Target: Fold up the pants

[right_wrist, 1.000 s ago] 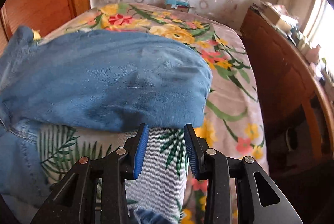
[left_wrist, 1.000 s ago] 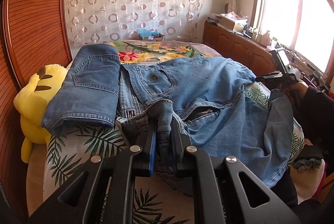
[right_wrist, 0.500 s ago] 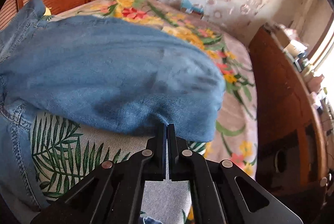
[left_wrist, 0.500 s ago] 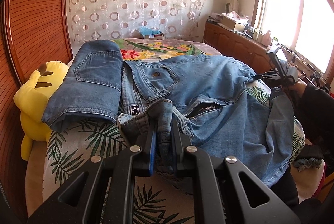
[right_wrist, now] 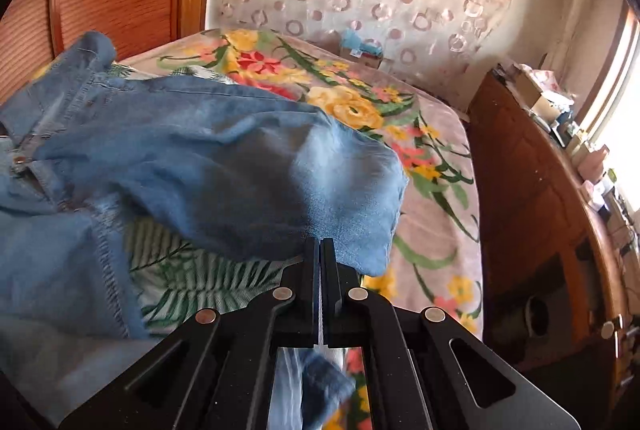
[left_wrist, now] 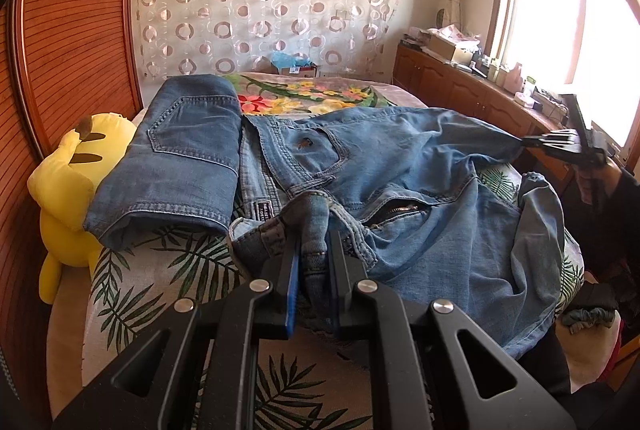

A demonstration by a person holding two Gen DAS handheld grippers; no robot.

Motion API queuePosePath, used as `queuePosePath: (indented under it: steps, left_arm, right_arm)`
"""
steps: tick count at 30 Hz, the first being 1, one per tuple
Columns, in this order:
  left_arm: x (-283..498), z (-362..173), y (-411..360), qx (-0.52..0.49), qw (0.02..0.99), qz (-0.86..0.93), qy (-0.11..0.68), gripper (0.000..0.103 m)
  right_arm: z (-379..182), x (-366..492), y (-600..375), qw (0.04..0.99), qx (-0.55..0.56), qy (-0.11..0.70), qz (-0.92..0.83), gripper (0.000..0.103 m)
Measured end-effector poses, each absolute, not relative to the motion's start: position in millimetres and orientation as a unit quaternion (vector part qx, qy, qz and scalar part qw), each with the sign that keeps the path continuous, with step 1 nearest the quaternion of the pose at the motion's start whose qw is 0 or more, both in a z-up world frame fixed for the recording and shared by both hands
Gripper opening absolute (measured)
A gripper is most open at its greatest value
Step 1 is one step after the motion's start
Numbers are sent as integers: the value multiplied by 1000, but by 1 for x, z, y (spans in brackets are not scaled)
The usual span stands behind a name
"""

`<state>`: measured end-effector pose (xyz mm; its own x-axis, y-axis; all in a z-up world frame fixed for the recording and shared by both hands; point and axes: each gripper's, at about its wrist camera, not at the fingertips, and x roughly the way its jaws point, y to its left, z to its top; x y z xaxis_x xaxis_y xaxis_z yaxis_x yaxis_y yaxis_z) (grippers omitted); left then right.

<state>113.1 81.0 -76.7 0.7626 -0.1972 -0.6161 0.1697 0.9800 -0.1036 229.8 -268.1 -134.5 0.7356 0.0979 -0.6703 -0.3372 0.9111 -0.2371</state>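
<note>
Light blue denim pants (left_wrist: pixel 432 189) sprawled on the bed with the palm-leaf and floral cover (left_wrist: pixel 160 270), fly zipper up. Left gripper (left_wrist: pixel 314 262) clenched on a bunched fold of the waistband at the near edge. Right gripper (right_wrist: pixel 321 250) pinched closed on the edge of a trouser leg, fabric lifted off the cover and pulled taut. A second, folded pair of jeans (left_wrist: pixel 180 153) lies beside them, touching a yellow plush toy (left_wrist: pixel 68 189) by the wooden headboard (left_wrist: pixel 72 29).
</note>
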Motion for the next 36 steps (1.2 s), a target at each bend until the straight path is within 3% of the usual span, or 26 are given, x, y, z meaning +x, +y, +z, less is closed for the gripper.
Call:
queuePosePath:
  steps: [8,13,16,18,21,24,28,29,30,31,36]
  left_arm:
    - [110,-76,86,-31,939,-95,329,13]
    - [109,-77,86,-29,939,-94,330,13]
    - [109,-78,86,-29,939,-94,330,13]
    - [108,-78,87,-31,938,-94,332,13]
    - [107,-80,90,-34,938,-92,331,13]
    - [105,-79,93,-44,940,-93,327,13]
    - [99,-74,97,-56,943,-95,315,12]
    - [96,-71,98,-58,944,-94,311,12]
    - [93,-67,99,-61,945,-95,306,12]
    - [90,-62,101,-65,947,-95,299,11]
    - [75,-41,111,-81,955,-92,271,10]
  right_arm:
    - [-140,180,-281,906,-168,365,132,0]
    - [-151,180,-304,914,-107,374,117,1]
    - [-152,171,-317,921,-77,368,107,10]
    - [-155,161,-315,923,-69,363,109,28]
    - [-157,148,-306,924,-51,358,122,47]
    - [-169,143,-298,919,-49,366,138,50]
    - [-185,148,-297,916,-61,378,121,50]
    - [-188,149,-300,916,-52,380,117,44]
    - [-189,149,-304,916,-41,382,114,14]
    - [-189,148,-306,915,-35,383,117,5]
    - [-174,125,-311,928,-27,354,110,2]
